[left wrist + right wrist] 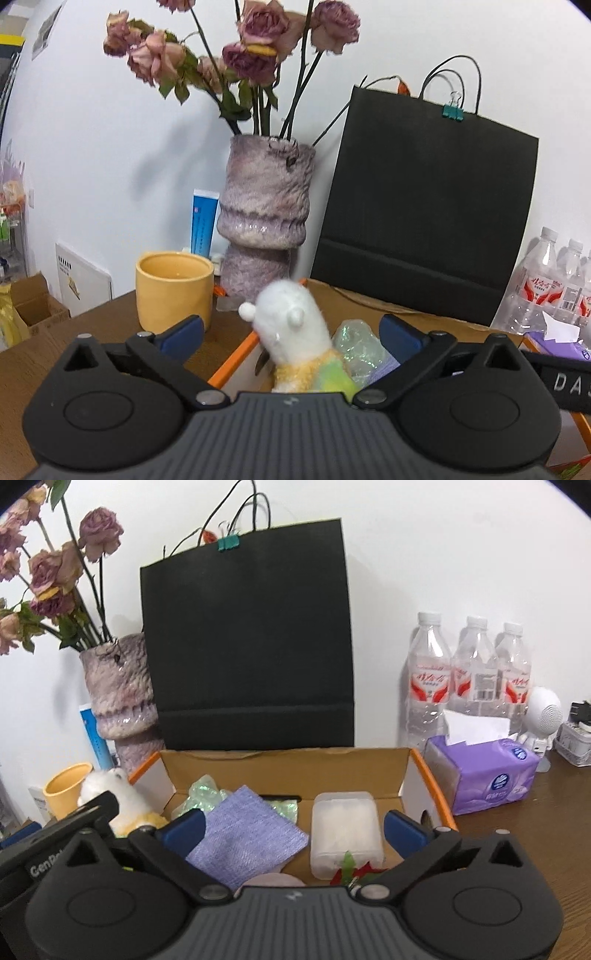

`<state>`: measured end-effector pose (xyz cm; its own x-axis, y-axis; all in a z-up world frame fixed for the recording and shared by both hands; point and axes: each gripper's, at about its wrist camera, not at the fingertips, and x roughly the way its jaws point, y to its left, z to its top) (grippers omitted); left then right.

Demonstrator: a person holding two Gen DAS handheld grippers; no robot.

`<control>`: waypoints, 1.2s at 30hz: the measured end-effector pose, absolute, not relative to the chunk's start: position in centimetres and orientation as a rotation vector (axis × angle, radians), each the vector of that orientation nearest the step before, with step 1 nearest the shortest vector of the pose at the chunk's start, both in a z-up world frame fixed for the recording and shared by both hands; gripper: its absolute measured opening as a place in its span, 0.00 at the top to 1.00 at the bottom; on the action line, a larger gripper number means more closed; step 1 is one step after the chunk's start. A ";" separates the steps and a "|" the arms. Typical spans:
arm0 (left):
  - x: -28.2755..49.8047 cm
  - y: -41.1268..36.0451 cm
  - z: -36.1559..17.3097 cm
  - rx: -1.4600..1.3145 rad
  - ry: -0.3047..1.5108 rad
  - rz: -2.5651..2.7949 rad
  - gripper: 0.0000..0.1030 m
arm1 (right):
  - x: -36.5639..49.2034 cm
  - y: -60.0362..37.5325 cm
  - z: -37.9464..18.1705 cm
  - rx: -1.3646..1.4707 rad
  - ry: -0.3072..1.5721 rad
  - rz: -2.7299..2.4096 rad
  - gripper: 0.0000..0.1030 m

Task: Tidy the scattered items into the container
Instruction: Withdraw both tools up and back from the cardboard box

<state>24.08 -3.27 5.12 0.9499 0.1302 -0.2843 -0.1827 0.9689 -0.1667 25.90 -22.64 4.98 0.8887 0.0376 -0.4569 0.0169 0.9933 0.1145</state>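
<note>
The left gripper (290, 334) stands spread wide, its pads clear of the white plush toy (291, 325) leaning between them at the left edge of the cardboard box (288, 764). The right gripper (293, 827) is also spread wide and empty; just ahead of it, inside the box, lie a purple cloth (247, 834) and a clear plastic case (345, 830). The box sits on the brown counter (535, 830).

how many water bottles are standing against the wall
3 water bottles, side by side behind the purple tissue pack: left, middle, right. More could be hidden behind them.
</note>
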 end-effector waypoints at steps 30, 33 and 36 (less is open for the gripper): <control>20.8 -3.3 6.6 -0.177 0.246 0.153 0.00 | 23.2 -22.3 8.7 0.093 0.422 0.002 0.00; 20.3 -2.9 6.8 -0.190 0.262 0.132 0.00 | 22.9 -21.8 9.1 0.072 0.422 0.001 0.00; 19.9 -2.6 7.2 -0.201 0.277 0.115 0.00 | 22.3 -21.3 9.5 0.054 0.419 0.002 0.00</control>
